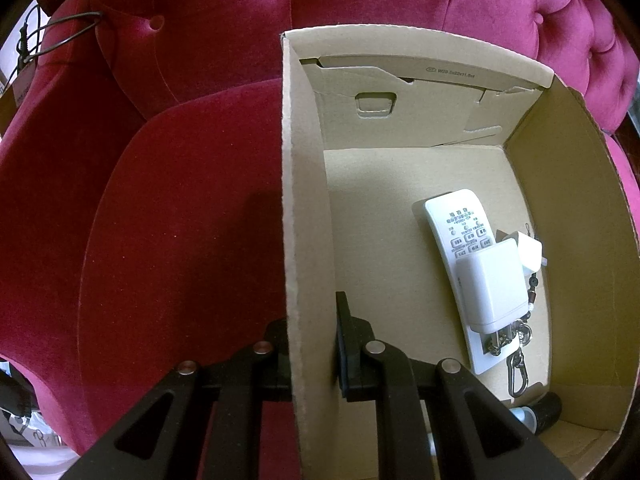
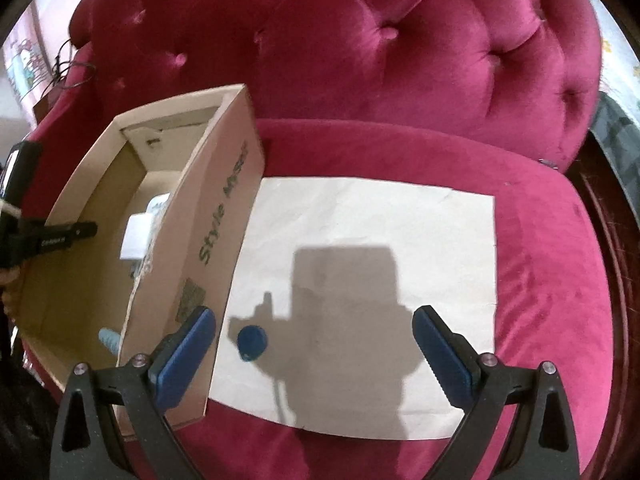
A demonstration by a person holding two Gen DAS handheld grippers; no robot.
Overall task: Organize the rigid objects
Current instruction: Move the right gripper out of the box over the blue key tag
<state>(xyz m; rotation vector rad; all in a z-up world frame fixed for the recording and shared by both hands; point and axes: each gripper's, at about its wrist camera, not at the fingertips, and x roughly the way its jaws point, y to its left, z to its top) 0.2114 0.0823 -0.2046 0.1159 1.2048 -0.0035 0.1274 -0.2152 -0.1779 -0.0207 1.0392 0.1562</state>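
Observation:
A cardboard box stands on a red sofa seat. My left gripper is shut on the box's left wall, one finger outside and one inside. In the box lie a white remote, a white charger block on top of it, a smaller white plug, a key ring with a carabiner and a black-and-blue item at the near corner. In the right wrist view the box is at the left. My right gripper is open and empty above a white paper sheet, near a small blue round object.
The tufted red sofa back rises behind the seat. A cable loop hangs at the sofa's left arm. The left gripper shows in the right wrist view on the box's far wall. A dark wooden frame edges the seat at right.

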